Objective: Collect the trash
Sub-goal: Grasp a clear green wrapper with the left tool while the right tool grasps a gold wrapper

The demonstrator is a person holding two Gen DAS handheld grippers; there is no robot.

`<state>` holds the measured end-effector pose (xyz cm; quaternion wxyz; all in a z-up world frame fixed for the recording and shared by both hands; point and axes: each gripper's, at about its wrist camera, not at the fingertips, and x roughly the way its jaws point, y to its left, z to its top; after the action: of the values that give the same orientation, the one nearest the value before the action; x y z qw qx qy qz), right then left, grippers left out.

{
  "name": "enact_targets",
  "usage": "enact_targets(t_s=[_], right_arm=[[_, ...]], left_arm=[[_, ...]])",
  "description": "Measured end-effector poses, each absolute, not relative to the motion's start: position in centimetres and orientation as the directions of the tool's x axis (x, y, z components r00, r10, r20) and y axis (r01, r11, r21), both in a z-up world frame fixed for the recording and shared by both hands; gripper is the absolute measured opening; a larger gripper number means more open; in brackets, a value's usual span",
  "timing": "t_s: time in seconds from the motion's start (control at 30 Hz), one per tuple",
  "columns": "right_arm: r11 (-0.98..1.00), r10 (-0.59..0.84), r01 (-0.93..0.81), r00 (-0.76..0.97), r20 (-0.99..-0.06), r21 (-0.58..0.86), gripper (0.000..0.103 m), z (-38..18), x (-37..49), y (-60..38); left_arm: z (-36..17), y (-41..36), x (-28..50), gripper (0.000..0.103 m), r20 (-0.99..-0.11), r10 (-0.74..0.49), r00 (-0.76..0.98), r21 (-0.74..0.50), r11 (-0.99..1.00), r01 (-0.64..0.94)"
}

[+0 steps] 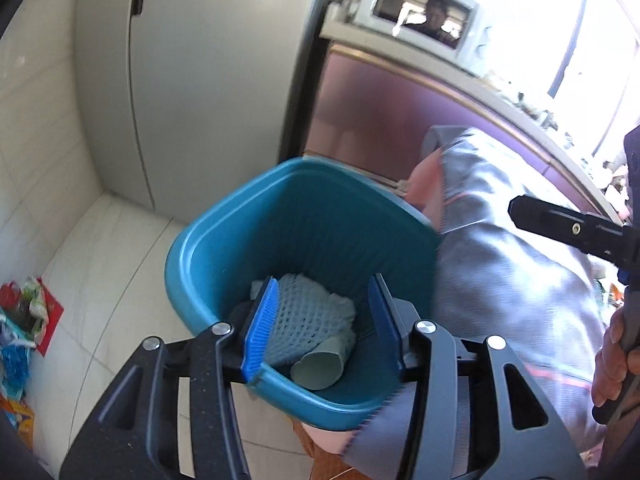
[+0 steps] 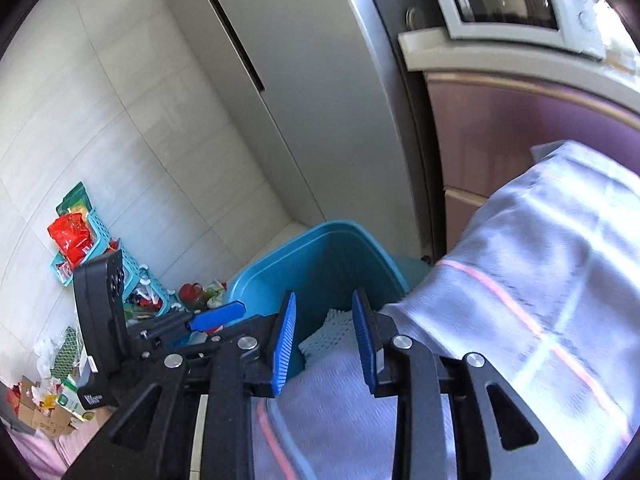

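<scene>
A teal trash bin point(image 1: 248, 216) stands on the floor by the fridge. Inside it lie a pale blue foam net point(image 1: 308, 312) and a pale green paper cup point(image 1: 318, 368) on its side. My left gripper point(image 1: 324, 292) hangs open over the bin's mouth, with nothing pinched between its blue pads. In the right wrist view my right gripper point(image 2: 324, 300) is open too, over the bin's point(image 2: 320, 256) near rim and the edge of a grey cloth point(image 2: 520, 300). One blue pad point(image 2: 218, 314) of the left gripper shows at the left.
A grey cloth point(image 1: 500, 260) with pink stripes drapes against the bin's right side. A silver fridge point(image 1: 208, 80) and a purple cabinet point(image 1: 380, 112) with a microwave point(image 2: 512, 4) stand behind. Packets and teal baskets point(image 2: 100, 240) clutter the floor at left. A hand point(image 1: 616, 360) grips the right tool.
</scene>
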<state>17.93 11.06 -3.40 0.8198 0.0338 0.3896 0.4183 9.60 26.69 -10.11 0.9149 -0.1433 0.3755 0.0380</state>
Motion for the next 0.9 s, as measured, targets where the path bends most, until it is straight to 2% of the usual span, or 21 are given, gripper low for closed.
enact_targets(t_s=[0.17,0.33,0.67,0.9], right_arm=[[0.672,0.707,-0.652,0.425,-0.565,0.351,0.032,-1.7,15.8,6.6],[0.733,0.663,-0.594,0.512,-0.546,0.333,0.035,-1.2,13.9,1.3],[0.867,0.498,-0.376,0.687,-0.53,0.328,0.036,-1.4,8.9,-10.8],[0.933,0.312,-0.162,0.807,-0.501,0.32,0.039,-1.1,5.0,-20.2]], left_arm=[[-6.9,23.4,9.1,0.053,-0.628,-0.104,0.772,-0.235,0.97,-0.061],[-5.1,18.5,9.3,0.059,-0.593,-0.213,0.777,-0.236,0.968,0.085],[-4.0,7.4,10.1,0.063,-0.592,-0.425,0.684,-0.23,0.903,0.362],[-4.2,0.9,11.2,0.067,-0.617,-0.491,0.614,-0.213,0.856,0.471]])
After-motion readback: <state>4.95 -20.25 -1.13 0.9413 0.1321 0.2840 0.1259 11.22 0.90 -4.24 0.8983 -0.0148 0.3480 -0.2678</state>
